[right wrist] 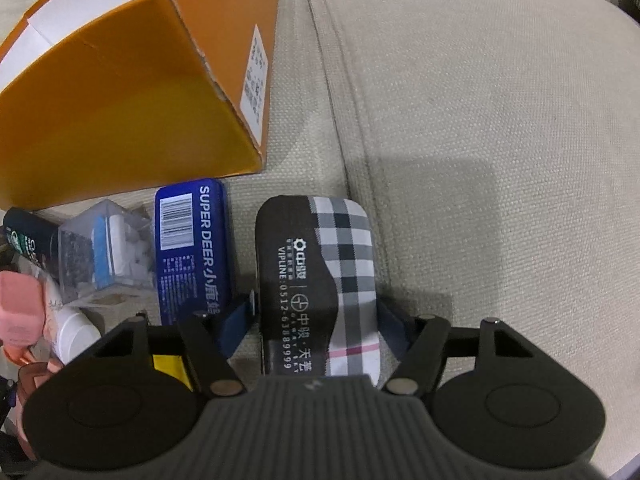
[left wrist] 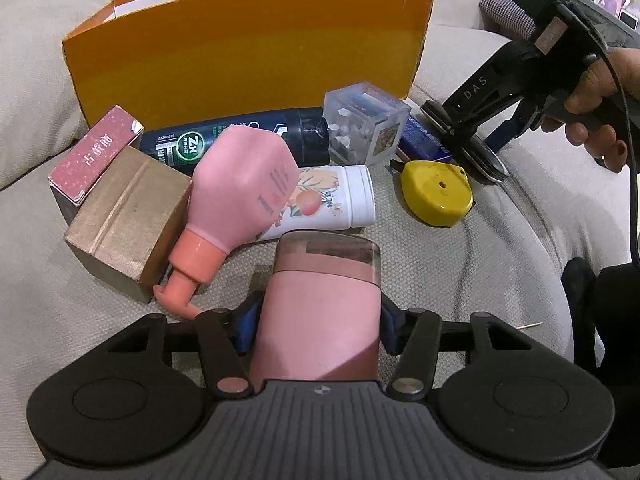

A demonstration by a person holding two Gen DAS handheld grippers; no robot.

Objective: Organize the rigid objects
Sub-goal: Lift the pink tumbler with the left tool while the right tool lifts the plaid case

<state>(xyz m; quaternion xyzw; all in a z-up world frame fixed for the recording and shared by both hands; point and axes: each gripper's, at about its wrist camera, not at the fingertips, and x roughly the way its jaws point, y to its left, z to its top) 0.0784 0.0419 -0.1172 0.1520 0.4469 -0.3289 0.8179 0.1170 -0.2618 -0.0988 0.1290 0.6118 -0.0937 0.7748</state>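
Down on the beige sofa cushion (left wrist: 520,240), both sides busy. Left tool (left wrist: 316,320) pinching a pink cylinder bottle (left wrist: 320,292) with a smoky clear cap, blue pads (left wrist: 246,328) pressed to either side of its body, cap end pointing away toward the pile. Just ahead, a pink pump bottle (left wrist: 244,196) tipped over, nozzle down at the cushion, leaning against a brown cardboard box (left wrist: 128,216). On top of that carton, a red patterned box (left wrist: 96,152). Behind, lying flat: a dark spray can (left wrist: 240,140), a white bottle with a peach print (left wrist: 340,196), a clear plastic cube (left wrist: 364,124) with small white pieces inside. Off to the right of those, a yellow rounded gadget (left wrist: 436,192) alone on the fabric. At the back, a tall open orange box (left wrist: 240,52), standing upright on the cushion. Over on the right side, a hand (left wrist: 592,120) wrapped round the handle, right tool (right wrist: 316,320) aimed steeply down and clamped on a black-and-plaid case (right wrist: 320,280), pads against both long sides, case lying flat on the cushion. Just beside it to the left, a blue SUPER DEER box (right wrist: 192,248), close to the orange box's corner.
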